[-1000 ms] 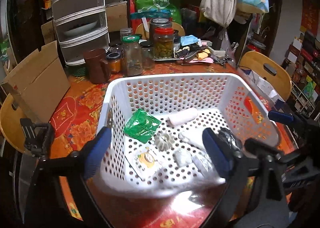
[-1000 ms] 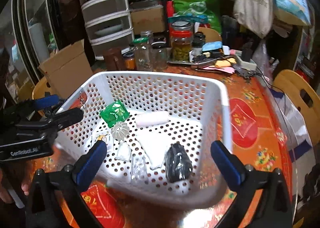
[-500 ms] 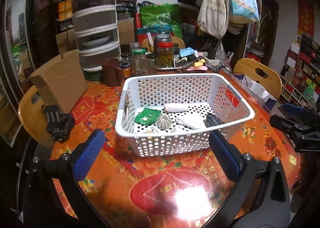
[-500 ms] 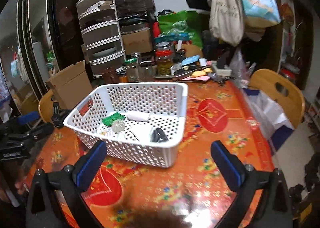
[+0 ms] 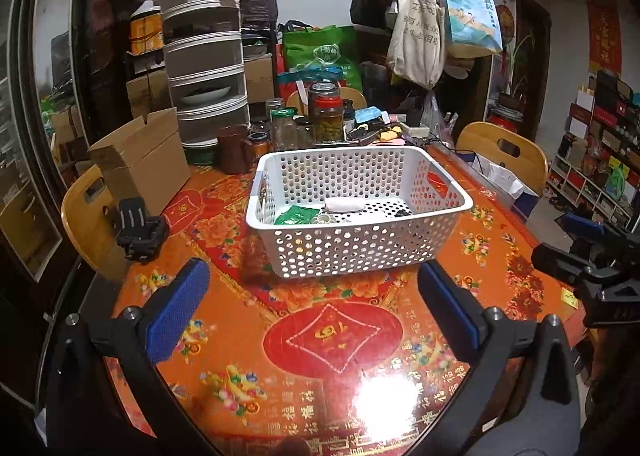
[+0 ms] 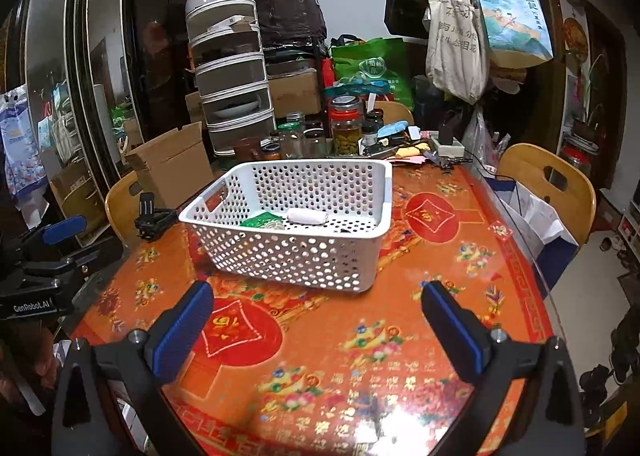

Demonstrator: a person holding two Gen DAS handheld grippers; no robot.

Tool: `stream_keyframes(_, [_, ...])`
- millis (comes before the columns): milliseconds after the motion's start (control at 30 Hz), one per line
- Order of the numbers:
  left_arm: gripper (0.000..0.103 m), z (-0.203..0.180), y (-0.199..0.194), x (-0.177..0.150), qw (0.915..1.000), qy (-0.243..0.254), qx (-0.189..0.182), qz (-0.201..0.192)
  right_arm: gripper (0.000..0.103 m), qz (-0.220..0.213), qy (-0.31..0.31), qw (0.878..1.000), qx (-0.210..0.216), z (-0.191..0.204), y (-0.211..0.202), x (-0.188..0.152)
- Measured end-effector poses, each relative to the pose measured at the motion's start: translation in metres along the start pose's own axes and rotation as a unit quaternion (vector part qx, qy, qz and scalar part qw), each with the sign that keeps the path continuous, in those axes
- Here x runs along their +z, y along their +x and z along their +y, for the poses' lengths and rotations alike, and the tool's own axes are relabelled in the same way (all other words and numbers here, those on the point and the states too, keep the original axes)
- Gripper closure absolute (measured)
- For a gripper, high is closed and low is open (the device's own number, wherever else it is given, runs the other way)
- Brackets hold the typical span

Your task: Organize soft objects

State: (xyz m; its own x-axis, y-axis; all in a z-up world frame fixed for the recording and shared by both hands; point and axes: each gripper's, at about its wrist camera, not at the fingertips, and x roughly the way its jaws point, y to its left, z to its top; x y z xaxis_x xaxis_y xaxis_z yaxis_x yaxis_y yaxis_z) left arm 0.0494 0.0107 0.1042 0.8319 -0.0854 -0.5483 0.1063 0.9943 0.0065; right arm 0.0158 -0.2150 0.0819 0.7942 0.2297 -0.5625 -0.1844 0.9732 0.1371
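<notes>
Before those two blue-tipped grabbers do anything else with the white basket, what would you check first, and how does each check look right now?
1. Left gripper empty, jaws wide: ok.
2. Right gripper empty, jaws wide: ok.
3. White basket upright on the table: ok.
4. Soft items inside, such as the white roll and green packet: ok.
5. Any soft items left outside the basket: cannot tell.
6. Basket clear of the jars behind it: ok.
</notes>
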Motion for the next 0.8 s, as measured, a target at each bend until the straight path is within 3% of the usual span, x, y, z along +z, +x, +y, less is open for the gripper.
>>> stream_keyframes(367, [0.0, 0.01, -0.004, -0.003, 0.9999, -0.015, -0.001, 0.002, 0.0, -0.019, -0.014, 1.0, 0.008, 0.022, -0.013, -0.005])
stream_keyframes(800, [0.0, 0.005, 0.016, 0.0, 0.9998, -0.011, 0.003, 0.016, 0.0, -0.014, -0.007, 1.0, 0.006, 0.018, -0.006, -0.003])
